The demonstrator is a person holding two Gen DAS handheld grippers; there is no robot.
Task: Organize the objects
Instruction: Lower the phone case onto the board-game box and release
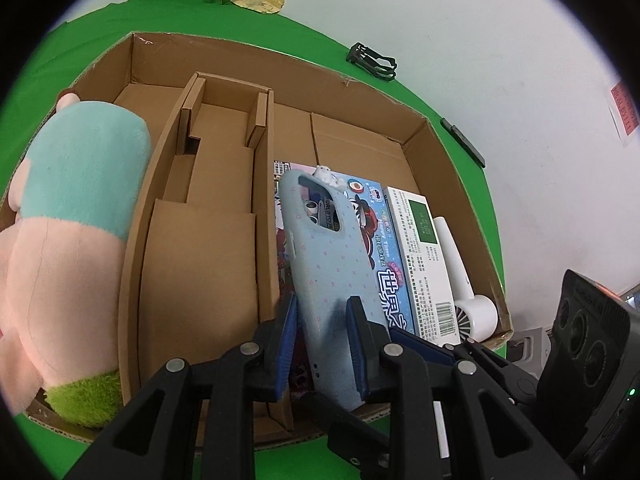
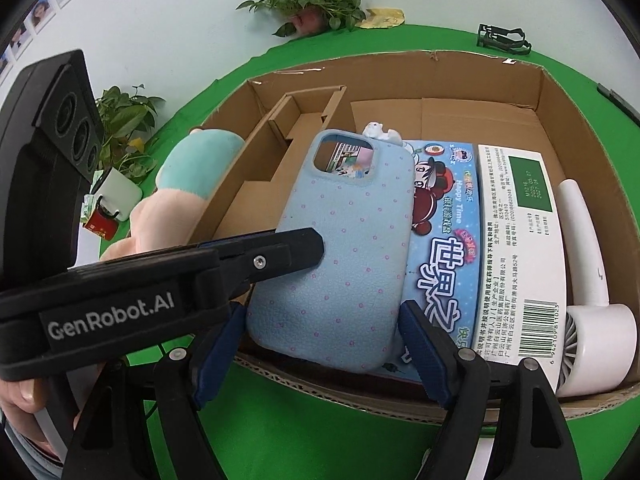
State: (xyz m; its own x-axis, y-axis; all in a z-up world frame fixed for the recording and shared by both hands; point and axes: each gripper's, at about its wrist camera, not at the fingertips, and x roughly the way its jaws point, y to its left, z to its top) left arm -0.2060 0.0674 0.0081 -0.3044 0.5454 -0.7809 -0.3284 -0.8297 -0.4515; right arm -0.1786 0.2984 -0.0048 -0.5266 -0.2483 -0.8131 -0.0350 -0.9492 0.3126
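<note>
A light blue phone case (image 1: 332,256) with pink dots is clamped at its near end by my left gripper (image 1: 325,320), which is shut on it and holds it over the right compartment of a cardboard box (image 1: 452,168). In the right wrist view the case (image 2: 344,248) hangs above a blue picture box (image 2: 444,236), and the left gripper's finger (image 2: 280,252) grips its left edge. My right gripper (image 2: 320,340) is open and empty, its jaws on either side of the case's near end, at the box's front wall (image 2: 320,388).
In the box lie a white and green carton (image 2: 516,240), a white hand-held fan (image 2: 592,280) and a plush toy (image 1: 72,216) in the left compartment. A cardboard divider insert (image 1: 216,208) fills the middle. Plants (image 2: 312,0), a black clip (image 2: 504,40) and a green cloth (image 2: 280,432) surround it.
</note>
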